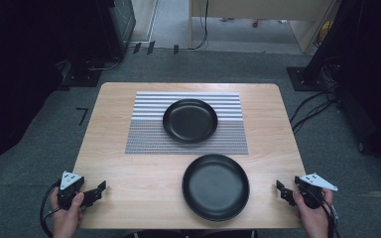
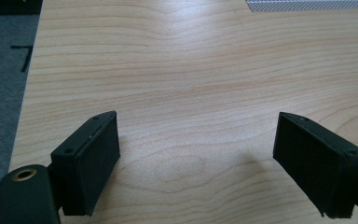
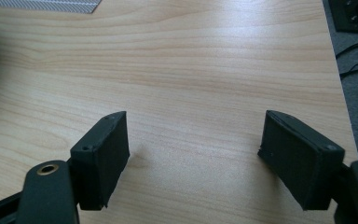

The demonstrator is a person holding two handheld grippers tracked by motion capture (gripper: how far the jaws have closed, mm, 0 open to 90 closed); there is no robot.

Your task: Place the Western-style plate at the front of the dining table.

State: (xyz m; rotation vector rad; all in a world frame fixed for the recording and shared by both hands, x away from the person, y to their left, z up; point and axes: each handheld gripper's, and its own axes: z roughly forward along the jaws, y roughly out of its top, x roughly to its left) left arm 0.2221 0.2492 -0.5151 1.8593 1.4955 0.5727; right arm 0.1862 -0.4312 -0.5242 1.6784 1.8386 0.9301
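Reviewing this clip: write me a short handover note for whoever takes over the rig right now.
Left gripper: open, holds nothing, at the table's near left corner.
Right gripper: open, holds nothing, at the near right edge.
Near black plate: on bare wood, closer to the right gripper, not touched.
Far black plate: on the striped placemat at mid-table.
Done: nothing shows as handled yet.
Left: all plate handling; probably start with the near plate.
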